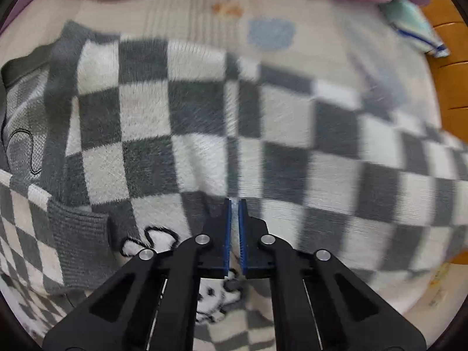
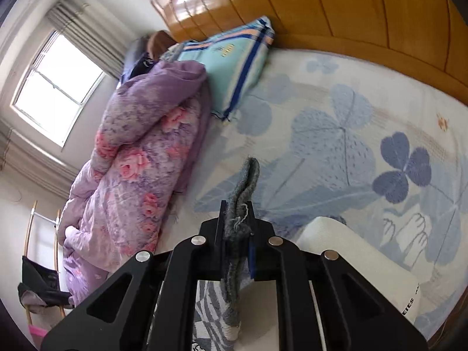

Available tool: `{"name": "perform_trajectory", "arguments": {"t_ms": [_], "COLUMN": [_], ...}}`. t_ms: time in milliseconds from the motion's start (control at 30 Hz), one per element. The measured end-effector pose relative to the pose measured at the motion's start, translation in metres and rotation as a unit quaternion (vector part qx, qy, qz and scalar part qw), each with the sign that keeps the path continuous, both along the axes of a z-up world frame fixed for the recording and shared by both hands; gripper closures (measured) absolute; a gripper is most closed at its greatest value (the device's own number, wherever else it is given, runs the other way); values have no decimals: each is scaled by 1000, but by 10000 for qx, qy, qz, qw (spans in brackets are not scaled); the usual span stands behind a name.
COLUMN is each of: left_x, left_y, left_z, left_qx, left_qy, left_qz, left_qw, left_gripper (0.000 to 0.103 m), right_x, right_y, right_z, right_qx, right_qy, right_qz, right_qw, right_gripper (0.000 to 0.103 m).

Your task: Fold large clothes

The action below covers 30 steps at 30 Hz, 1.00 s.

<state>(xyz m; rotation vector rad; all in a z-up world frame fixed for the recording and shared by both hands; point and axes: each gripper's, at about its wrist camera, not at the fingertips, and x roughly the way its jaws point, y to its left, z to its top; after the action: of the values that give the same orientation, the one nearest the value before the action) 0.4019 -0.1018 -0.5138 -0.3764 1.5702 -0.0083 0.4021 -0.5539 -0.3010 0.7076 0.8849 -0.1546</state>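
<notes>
a bedroom, with a bed (image 2: 336,93) under a pale sheet printed with blue clover leaves, serves as the folding surface. nearest in the left wrist view, the left gripper (image 1: 235,204) points steeply down with its blue pads together, and whether a thin pinch of cloth sits between the tips cannot be told. right under it lies the sweater (image 1: 204,111), a grey and white checked knit with a cartoon dog worked into it, spread over much of the bed. in the right wrist view the right gripper (image 2: 238,213) is clamped on a grey ribbed edge of that sweater (a hem or cuff, by the look of it), which stands up between the fingers while the rest hangs below. past it a white box-like thing (image 2: 359,260) rests on the sheet. further off lies a rolled purple quilt (image 2: 140,158) with pink roses, then a turquoise pillow (image 2: 231,58) against the wooden headboard (image 2: 336,8), and a window (image 2: 55,87) on the far wall.

the knit looks soft, fuzzy and fairly thick, so it should sag and stretch rather than hold a line. the ribbed hems and shoulder seams seem the firmest places to grip, with both grippers taking matching corners.
</notes>
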Motion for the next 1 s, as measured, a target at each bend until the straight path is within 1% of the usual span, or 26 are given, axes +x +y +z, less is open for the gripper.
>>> {"name": "perform_trajectory", "arguments": {"t_ms": [67,167,267,333,400,433,500,567,700,733,800,833,867,900,933,967,1000], "left_x": [0,2,5,1,-4,-8,-13,-18,-28,-29,-27,-23,-13,-14,-18,-23,-32], "left_y": [3,3,13,21,18,14,11,12,13,14,19,19,17,27,41,56,78], "left_z": [-8,-24,-38,-42,-39,-38,-38,-38,-40,-39,-34,-29,-23,-10,7,27,52], "left_qx": [-208,-348,-659,-816,-686,-591,-517,-552,-542,-557,-555,-484,-412,-323,-374,-385,-250], "left_qy": [37,4,-73,-144,-338,-433,-596,-672,-772,-761,-641,-431,-243,18,2,-163,-403], "left_qz": [89,126,412,650,623,587,685,821,923,952,857,699,668,724,804,874,918], "left_qw": [9997,9993,9969,9944,9951,9956,9945,9928,9913,9910,9927,9954,9966,9968,9961,9953,9947], "left_gripper": [100,101,98,98,98,98,98,98,98,98,99,99,101,101,102,102,102], "right_x": [3,6,9,14,18,21,27,29,28,27,20,17,13,9,4,-1,-3], "right_y": [7,28,62,100,131,151,187,220,279,289,323,333,345,357,364,377,387], "right_z": [8,22,42,60,71,75,80,83,87,87,88,89,89,90,92,92,91], "right_qx": [-64,113,229,263,318,439,630,720,979,996,944,945,979,957,883,779,727], "right_qy": [-120,-397,-705,-928,-1070,-1123,-1130,-1124,-1038,-1015,-885,-825,-795,-815,-835,-824,-780], "right_qz": [107,418,866,1406,1802,2095,2511,2851,3396,3480,3693,3744,3802,3869,3908,3959,3991], "right_qw": [9999,9983,9935,9853,9773,9703,9593,9492,9297,9266,9203,9187,9163,9135,9124,9113,9107], "right_gripper": [93,93,93,93,93,93,93,93,93,93,93,93,93,93,93,93,93]}}
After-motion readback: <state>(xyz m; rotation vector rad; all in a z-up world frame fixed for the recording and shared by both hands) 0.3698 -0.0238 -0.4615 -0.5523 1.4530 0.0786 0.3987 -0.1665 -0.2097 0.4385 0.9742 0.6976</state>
